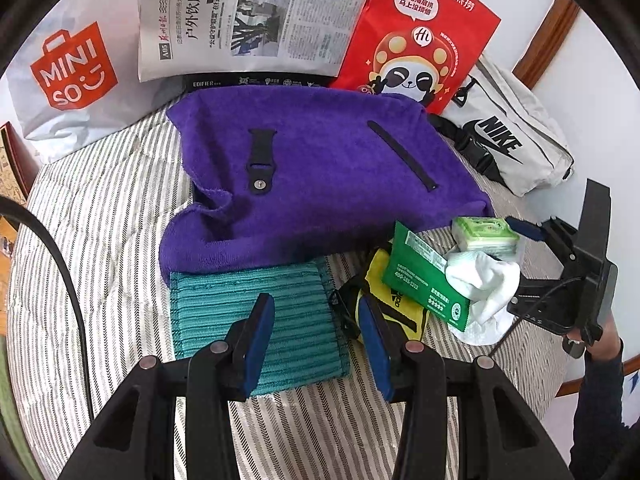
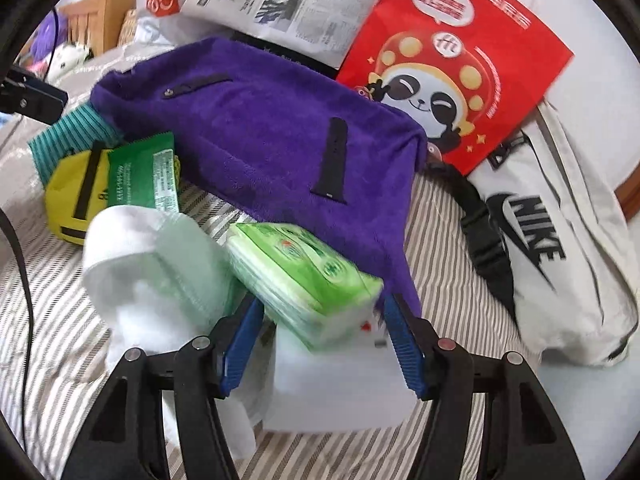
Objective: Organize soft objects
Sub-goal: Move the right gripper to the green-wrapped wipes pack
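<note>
My left gripper point(image 1: 316, 302) hovers open over a folded teal cloth point(image 1: 224, 300) on the striped bedding, with nothing between its pads. Behind the cloth lies a purple towel point(image 1: 320, 168) with two black watch-strap pieces point(image 1: 260, 160) on it. To the right sit a yellow pouch point(image 1: 384, 280), a green packet point(image 1: 424, 276) and a white sock point(image 1: 484, 280). In the right wrist view, a green tissue pack point(image 2: 304, 268) sits blurred between the fingers of my right gripper point(image 2: 323, 302). Small gaps show at both pads, and the pack leans on the sock point(image 2: 160, 264).
A Miniso bag point(image 1: 68, 76), a newspaper point(image 1: 256, 16) and a red panda bag point(image 1: 420, 36) stand along the back. A white Nike bag point(image 1: 516, 136) lies at the right. A black cable point(image 1: 60, 272) crosses the striped bedding point(image 1: 100, 220) on the left.
</note>
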Available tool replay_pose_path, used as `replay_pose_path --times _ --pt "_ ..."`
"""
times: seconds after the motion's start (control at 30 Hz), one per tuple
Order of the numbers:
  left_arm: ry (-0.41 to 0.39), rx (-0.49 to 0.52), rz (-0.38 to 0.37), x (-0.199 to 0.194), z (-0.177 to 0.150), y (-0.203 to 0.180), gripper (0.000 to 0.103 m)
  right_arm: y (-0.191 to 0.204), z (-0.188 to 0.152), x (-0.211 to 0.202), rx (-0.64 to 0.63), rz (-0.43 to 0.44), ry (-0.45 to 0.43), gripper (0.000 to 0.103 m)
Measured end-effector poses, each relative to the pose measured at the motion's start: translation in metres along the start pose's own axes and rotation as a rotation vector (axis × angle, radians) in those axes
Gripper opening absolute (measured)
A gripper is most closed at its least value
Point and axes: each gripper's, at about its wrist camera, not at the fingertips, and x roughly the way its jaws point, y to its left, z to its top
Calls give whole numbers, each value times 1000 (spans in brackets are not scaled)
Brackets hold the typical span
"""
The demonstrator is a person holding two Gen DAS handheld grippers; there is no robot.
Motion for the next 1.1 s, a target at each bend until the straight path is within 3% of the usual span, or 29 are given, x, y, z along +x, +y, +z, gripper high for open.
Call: replay_pose_path --times 0.1,0.17,0.2,0.33,0.67,0.83,1.0,1.1 --pt "5 4 0 1 0 0 42 9 8 6 -57 -23 -10 58" --pt "9 0 3 1 0 2 42 14 12 10 -98 -54 -14 43" --pt "10 0 -2 1 -1 3 42 15 13 11 -106 -50 -14 31" --pt "15 0 -24 1 -6 5 42 3 16 1 -59 36 -38 25" --pt "38 15 -79 4 -17 -11 42 -9 8 -15 86 209 -78 23" --pt "45 31 -80 3 -19 -17 42 -3 8 -9 93 287 -81 23" --pt "53 38 -75 2 -21 -18 42 -2 16 1 87 321 -80 25" --pt "59 41 -70 3 -20 -17 42 1 22 5 52 301 -77 34"
